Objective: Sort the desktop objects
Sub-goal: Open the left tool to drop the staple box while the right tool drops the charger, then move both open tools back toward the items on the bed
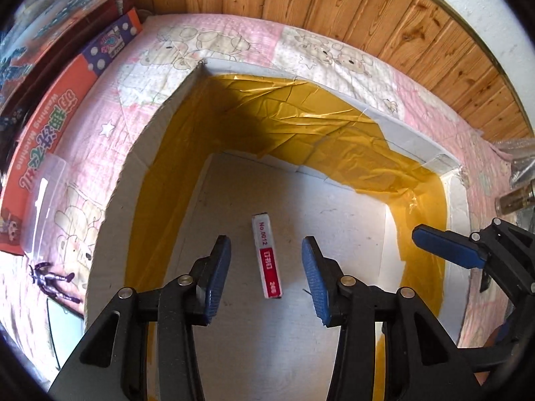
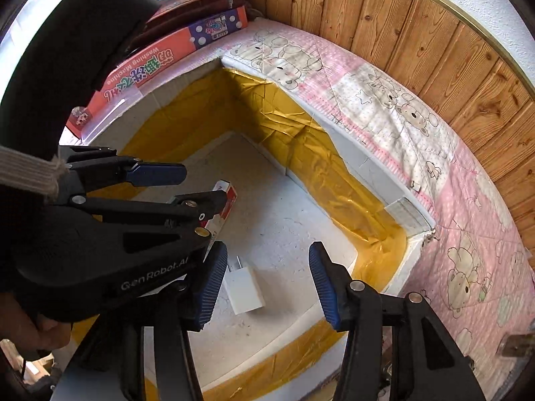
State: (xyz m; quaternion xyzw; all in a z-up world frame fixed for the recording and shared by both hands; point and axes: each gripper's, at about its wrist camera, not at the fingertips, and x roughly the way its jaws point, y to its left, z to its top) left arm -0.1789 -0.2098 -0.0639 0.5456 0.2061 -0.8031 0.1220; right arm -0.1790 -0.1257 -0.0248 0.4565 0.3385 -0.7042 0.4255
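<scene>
A white foam box (image 1: 157, 127) lined with yellow tape sits on a pink bear quilt. On its floor lies a red-and-white staple box (image 1: 266, 260), loose between the spread fingers of my left gripper (image 1: 266, 277), which is open above it. In the right wrist view a white charger plug (image 2: 244, 287) lies on the same floor, close to the left finger of my right gripper (image 2: 267, 284). That gripper is open, and neither pad presses on the plug. My left gripper (image 2: 207, 185) reaches in from the left there and half hides the staple box (image 2: 228, 197).
Stacked toy boxes, the orange one (image 1: 43, 140) lowest, line the quilt's left side, with a clear plastic lid (image 1: 43, 200) and a purple figurine (image 1: 53, 279) beside them. A glass bottle (image 1: 516, 198) lies right of the foam box. A wooden panel wall (image 1: 334, 3) runs behind.
</scene>
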